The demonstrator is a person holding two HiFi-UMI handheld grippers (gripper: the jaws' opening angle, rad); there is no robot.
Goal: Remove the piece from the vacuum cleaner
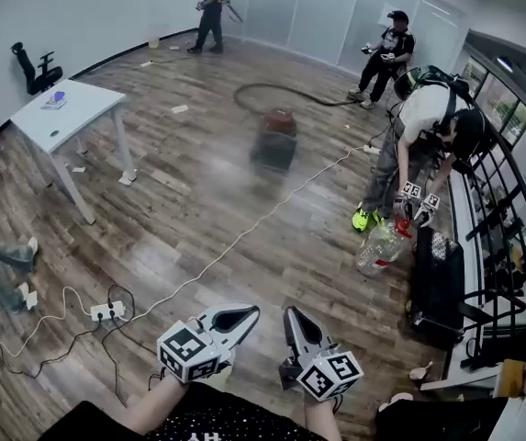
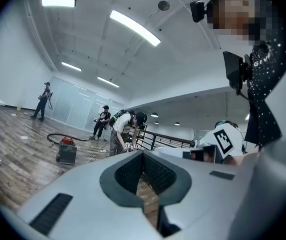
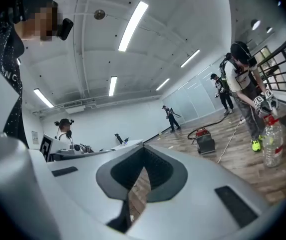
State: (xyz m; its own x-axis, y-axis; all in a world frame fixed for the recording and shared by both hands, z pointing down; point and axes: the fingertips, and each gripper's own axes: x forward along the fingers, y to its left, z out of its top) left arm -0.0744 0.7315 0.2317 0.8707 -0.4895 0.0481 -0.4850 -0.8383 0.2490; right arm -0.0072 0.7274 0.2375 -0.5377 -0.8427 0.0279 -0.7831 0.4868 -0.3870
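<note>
Left hand-held gripper (image 1: 242,319): jaws fully together, nothing between them, touching nothing. The left gripper view confirms it, with the pads meeting edge to edge (image 2: 143,157).

Right hand-held gripper (image 1: 296,323): same state, jaws closed on nothing (image 3: 143,152). Both are held level, side by side, low in the head view.

Vacuum cleaner (image 1: 275,141): stands on the wooden floor (image 1: 189,209) mid-room, well apart from both hand-held grippers. Red top, dark body, with a dark hose (image 1: 272,88) looping behind it. Which piece comes off cannot be made out at this range.

Counts, head view:
- 2 hand-held grippers
- 1 vacuum cleaner
- 1 white bench (image 1: 83,99), left of the vacuum cleaner
- 1 office chair (image 1: 37,68) by the left wall
- 1 power strip (image 1: 106,312) on the floor, cables trailing
- 1 clear bottle (image 1: 380,248)
- 3 other people in full view; 1 bends over the bottle (image 1: 425,127)
</note>
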